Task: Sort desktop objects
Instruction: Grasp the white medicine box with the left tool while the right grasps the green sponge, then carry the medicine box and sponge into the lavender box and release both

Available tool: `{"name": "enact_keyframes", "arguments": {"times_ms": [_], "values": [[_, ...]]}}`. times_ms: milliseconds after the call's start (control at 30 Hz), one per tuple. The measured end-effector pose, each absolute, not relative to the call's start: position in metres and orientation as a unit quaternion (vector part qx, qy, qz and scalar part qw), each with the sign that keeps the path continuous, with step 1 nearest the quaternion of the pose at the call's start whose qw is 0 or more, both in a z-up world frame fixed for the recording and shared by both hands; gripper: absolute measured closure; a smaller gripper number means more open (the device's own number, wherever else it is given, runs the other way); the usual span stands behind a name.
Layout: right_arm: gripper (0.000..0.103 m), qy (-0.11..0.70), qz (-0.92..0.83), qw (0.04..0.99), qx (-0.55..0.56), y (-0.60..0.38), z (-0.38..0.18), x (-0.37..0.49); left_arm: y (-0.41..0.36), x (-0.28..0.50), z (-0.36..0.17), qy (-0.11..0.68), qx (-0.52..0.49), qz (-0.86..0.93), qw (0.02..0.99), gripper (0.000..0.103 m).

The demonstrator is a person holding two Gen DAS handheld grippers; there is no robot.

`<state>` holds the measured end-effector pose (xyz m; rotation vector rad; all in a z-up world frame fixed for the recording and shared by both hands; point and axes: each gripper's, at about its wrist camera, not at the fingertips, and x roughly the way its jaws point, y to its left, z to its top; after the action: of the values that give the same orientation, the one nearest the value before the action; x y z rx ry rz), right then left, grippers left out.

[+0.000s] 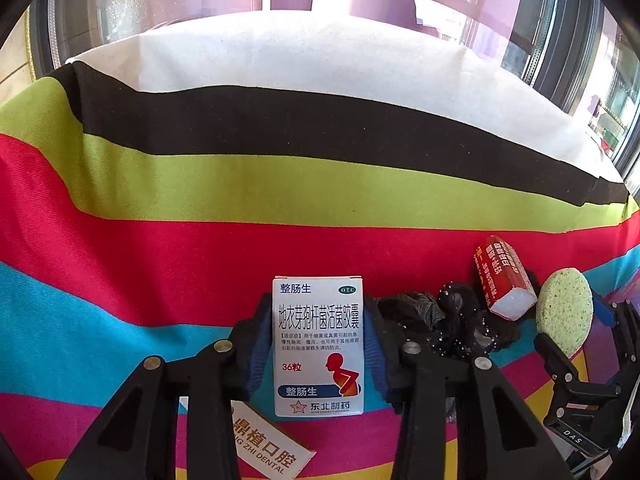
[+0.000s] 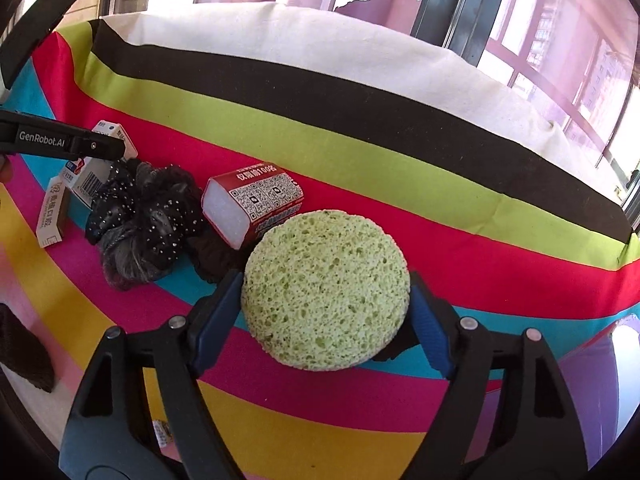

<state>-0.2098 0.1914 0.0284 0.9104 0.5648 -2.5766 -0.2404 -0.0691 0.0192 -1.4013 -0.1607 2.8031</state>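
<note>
My left gripper (image 1: 319,340) is shut on a white medicine box (image 1: 319,344) with blue Chinese print, held upright over the striped cloth. My right gripper (image 2: 326,300) is shut on a round green sponge (image 2: 326,288), which also shows at the right of the left wrist view (image 1: 564,316). Between them lie black hair scrunchies (image 2: 148,216) and a red-wrapped tissue pack (image 2: 252,200). The medicine box (image 2: 102,160) and the left gripper's arm (image 2: 60,140) show at the left of the right wrist view.
A white dental-brand box (image 1: 268,448) lies below the left gripper, and shows in the right wrist view (image 2: 52,216). The striped cloth (image 1: 240,252) covers the table, with a white band (image 1: 300,60) at the back. A dark brown item (image 2: 24,348) lies at the left edge. Windows stand behind.
</note>
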Motion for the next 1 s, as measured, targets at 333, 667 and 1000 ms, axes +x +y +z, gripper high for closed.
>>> {"name": "enact_keyframes", "arguments": {"times_ms": [333, 667, 1000], "values": [[0.022, 0.115, -0.927, 0.203, 0.295, 0.235, 0.086, -0.164, -0.061, -0.182, 0.067, -0.065, -0.395, 0.916, 0.013, 0.061], [0.022, 0.041, -0.943, 0.197, 0.266, 0.289, 0.133, -0.095, 0.072, -0.151, 0.126, -0.067, -0.345, 0.92, 0.171, 0.061], [0.022, 0.002, -0.959, 0.104, 0.263, 0.403, 0.148, -0.066, 0.231, -0.134, 0.132, -0.064, -0.34, 0.882, 0.32, 0.061]]}}
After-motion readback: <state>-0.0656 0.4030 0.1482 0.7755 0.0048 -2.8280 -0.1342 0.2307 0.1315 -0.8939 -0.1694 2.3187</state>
